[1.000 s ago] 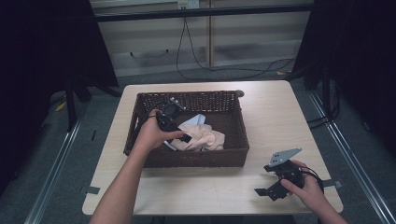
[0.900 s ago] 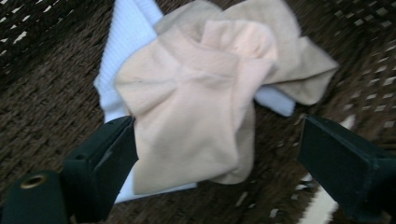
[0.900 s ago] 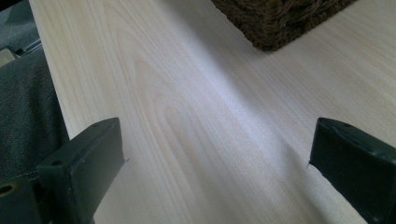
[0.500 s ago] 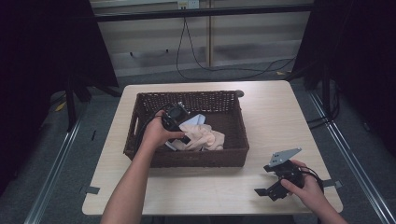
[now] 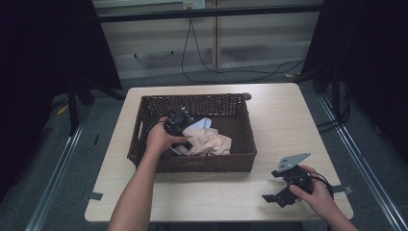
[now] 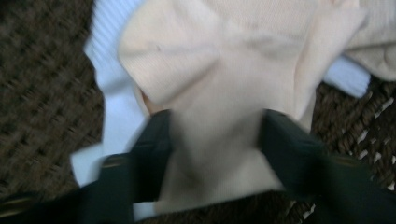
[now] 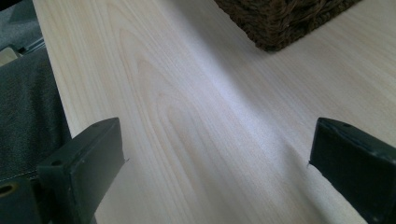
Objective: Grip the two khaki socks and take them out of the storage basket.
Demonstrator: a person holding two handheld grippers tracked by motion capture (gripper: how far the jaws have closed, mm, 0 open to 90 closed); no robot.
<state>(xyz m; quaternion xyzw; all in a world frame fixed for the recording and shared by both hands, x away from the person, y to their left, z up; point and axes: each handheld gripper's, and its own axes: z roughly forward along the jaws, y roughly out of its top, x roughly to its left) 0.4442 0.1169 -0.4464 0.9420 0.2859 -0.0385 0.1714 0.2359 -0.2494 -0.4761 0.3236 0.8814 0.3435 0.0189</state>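
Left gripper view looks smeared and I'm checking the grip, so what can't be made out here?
- Left gripper: blur hides whether its fingers pinch the peach cloth.
- White cloth: mostly covered by the peach one.
- High view: the hand covers that gripper's fingers.
- Basket: its near wall hides the floor.

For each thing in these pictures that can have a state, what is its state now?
Left claw: jaws have just been closing, now pinching the peach cloth.
Right claw: open, nothing between the jaws, over the table.
Peach cloth: crumpled, in the basket.
White cloth: lies under the peach cloth.
Basket: upright.
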